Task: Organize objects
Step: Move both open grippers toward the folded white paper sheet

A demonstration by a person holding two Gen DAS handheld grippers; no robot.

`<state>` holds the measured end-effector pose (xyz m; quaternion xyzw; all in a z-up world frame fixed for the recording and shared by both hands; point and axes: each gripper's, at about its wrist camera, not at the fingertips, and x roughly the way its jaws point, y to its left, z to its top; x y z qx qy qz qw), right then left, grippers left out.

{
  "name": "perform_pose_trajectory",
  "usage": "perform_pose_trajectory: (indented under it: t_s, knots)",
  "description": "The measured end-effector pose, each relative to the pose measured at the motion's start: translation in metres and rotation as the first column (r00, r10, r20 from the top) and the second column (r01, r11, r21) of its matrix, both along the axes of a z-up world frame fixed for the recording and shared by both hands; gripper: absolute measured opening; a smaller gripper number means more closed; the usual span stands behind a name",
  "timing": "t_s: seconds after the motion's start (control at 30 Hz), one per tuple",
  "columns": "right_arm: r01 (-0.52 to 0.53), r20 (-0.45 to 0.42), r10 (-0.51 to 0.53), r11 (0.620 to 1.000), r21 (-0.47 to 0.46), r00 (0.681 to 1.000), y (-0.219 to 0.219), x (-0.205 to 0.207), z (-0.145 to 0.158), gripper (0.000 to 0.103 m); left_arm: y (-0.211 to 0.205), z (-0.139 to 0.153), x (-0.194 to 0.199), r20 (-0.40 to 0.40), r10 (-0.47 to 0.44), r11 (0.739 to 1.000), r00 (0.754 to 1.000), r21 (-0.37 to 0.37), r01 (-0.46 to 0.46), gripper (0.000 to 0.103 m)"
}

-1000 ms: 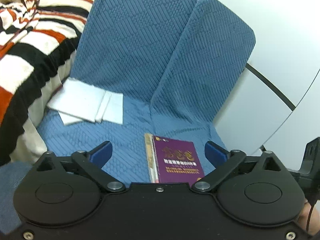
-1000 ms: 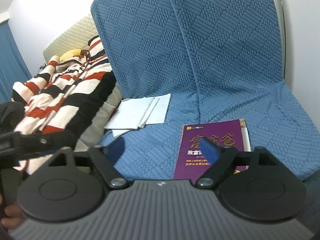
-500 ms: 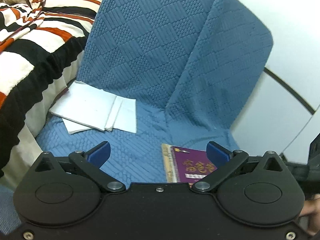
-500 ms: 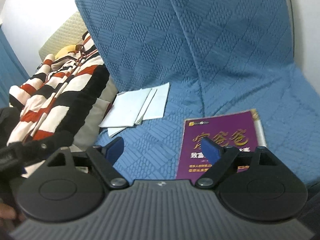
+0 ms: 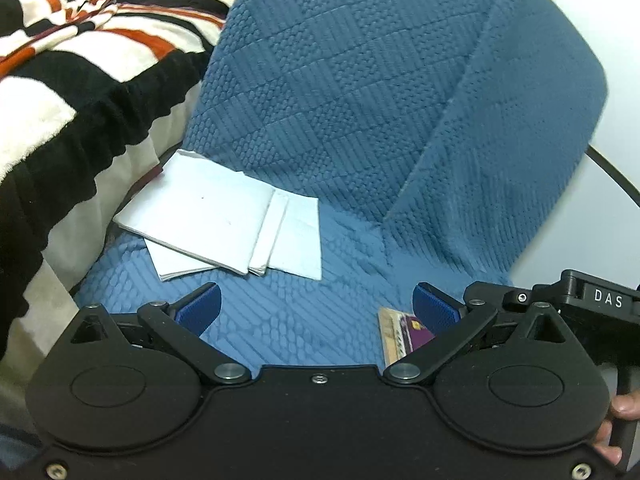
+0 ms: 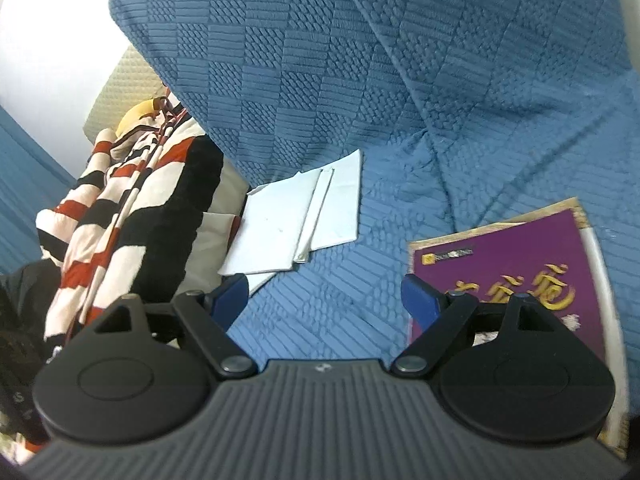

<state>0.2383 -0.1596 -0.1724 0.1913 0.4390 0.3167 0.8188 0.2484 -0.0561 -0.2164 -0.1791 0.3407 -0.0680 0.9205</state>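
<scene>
1. We find the purple book (image 6: 516, 276) lying flat on the seat of the blue quilted cover (image 6: 360, 92), gold characters on its face and pale page edges along its right side as the right wrist camera sees it.
2. From the left wrist camera we catch only a corner of that book (image 5: 404, 330), its pale spine edge and a sliver of purple, mostly hidden behind the right-hand blue pad of our left gripper (image 5: 316, 308).
3. The white folded papers (image 5: 224, 220) lie as a loose overlapping stack on the same seat, well apart from the book, up against the striped blanket (image 5: 80, 80).
4. In the right wrist view those papers (image 6: 296, 228) sit beyond the gripper's left pad, their lowest corner hidden behind it.
5. Our left gripper's fingers are spread wide with nothing between them but bare blue fabric; we cannot tell whether the pads touch the seat.
6. Our right gripper (image 6: 324, 296) also has its fingers spread wide and holds nothing; its right pad overlaps the book's near left corner in the picture, though we cannot tell if it touches.
7. At the right edge of the left wrist view we see the other black gripper body, marked "DAS", with fingertips of a hand (image 5: 618, 420) on its handle.
8. The blanket, in black, white and red bands, is heaped on the left side of the seat.
</scene>
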Motion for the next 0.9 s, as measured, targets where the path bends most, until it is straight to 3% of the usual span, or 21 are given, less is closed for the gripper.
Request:
perform_pose_trajectory:
  t_s: [0.27,0.33,0.53,0.6,0.77,0.9]
  knots:
    - [-0.003,-0.136,0.012,0.998,0.071,0.991,0.026,0.036,-0.027,0.082,0.021,-0.023,0.043,-0.093,0.036,0.997,0.995,-0.060,-0.042,0.096]
    - [0.001,-0.172,0.017,0.995,0.099,0.985,0.033,0.044,-0.034,0.074,0.025,-0.030,0.055,-0.121,0.044,0.995,0.992,-0.088,-0.055,0.091]
    - [0.032,-0.290,0.021,0.984,0.175,0.957,0.048,0.072,-0.064,0.065,0.033,-0.051,0.085,-0.206,0.069,0.987,0.976,-0.128,-0.096,0.077]
    - [0.040,-0.322,0.022,0.982,0.186,0.946,0.053,0.078,-0.073,0.058,0.038,-0.060,0.094,-0.239,0.076,0.979,0.968,-0.164,-0.117,0.074]
    - [0.020,-0.340,0.046,0.982,0.189,0.939,0.068,0.091,-0.086,0.054,0.052,-0.082,0.114,-0.304,0.105,0.956,0.947,-0.231,-0.180,0.056]
    - [0.012,-0.367,0.062,0.980,0.198,0.928,0.081,0.100,-0.097,0.048,0.062,-0.095,0.124,-0.342,0.123,0.927,0.932,-0.295,-0.231,0.048]
